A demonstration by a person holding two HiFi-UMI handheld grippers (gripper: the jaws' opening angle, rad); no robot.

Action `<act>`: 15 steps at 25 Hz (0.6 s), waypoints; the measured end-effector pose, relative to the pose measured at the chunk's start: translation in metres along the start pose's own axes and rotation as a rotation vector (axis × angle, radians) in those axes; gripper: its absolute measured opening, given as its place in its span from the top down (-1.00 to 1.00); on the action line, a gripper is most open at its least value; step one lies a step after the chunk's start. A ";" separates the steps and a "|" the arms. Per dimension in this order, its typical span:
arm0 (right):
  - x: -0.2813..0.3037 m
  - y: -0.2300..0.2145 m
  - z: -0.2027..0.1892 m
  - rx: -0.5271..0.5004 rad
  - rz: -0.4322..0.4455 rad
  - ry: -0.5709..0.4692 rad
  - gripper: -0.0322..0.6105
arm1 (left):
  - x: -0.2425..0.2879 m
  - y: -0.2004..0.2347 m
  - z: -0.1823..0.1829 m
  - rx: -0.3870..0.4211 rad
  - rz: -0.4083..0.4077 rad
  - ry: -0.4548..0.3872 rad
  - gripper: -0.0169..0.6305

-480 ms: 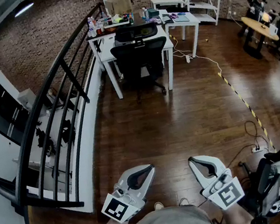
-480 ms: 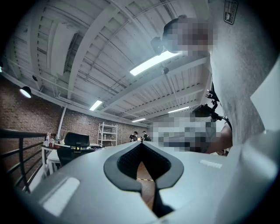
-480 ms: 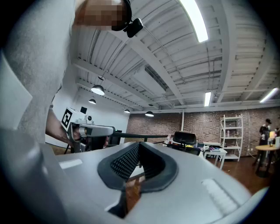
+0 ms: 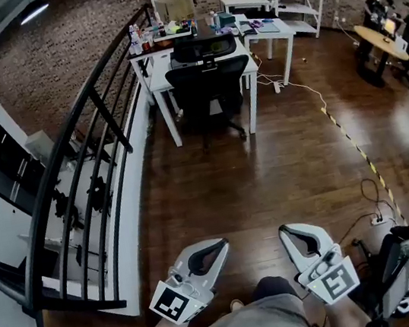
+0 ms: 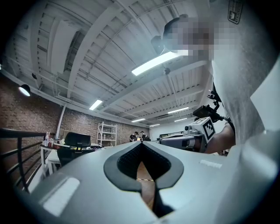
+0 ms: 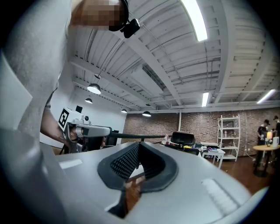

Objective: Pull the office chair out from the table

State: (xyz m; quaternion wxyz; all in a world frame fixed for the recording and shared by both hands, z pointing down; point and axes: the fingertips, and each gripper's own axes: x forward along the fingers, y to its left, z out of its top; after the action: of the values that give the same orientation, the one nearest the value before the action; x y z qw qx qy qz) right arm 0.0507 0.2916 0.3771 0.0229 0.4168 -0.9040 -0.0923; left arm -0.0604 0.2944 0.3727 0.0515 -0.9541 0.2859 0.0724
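A black office chair (image 4: 207,81) stands tucked under a white table (image 4: 159,79) far ahead across the wooden floor, its headrest above the tabletop. The same chair (image 5: 72,144) shows small at the left of the left gripper view, and the chair (image 6: 183,140) appears small in the right gripper view. My left gripper (image 4: 222,245) and right gripper (image 4: 284,231) are held close to my body at the bottom of the head view, both shut and empty, far from the chair.
A black metal railing (image 4: 86,147) runs along the left with a drop beyond it. A cable and a yellow-black floor strip (image 4: 346,136) cross the floor at the right. A camera rig (image 4: 408,280) stands at the lower right. White shelves and people at a round table are far back.
The view has moved slightly forward; the chair and table sit a little nearer. Both grippers keep their place near my body.
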 end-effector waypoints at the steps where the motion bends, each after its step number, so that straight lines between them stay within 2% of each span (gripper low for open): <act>1: 0.004 -0.003 -0.002 -0.002 0.003 0.002 0.88 | 0.003 0.005 -0.001 -0.004 0.003 -0.002 0.95; 7: 0.039 -0.047 -0.020 -0.005 0.018 0.002 0.88 | 0.038 0.045 -0.017 0.010 0.035 0.010 0.95; 15: 0.105 -0.139 -0.038 0.012 0.054 -0.034 0.88 | 0.123 0.117 -0.031 0.020 0.083 0.022 0.95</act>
State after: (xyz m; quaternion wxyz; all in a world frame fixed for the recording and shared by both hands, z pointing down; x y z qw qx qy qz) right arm 0.0914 0.1183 0.3852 0.0072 0.3908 -0.9157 -0.0932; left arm -0.0197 0.1268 0.3761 0.0547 -0.9417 0.3263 0.0612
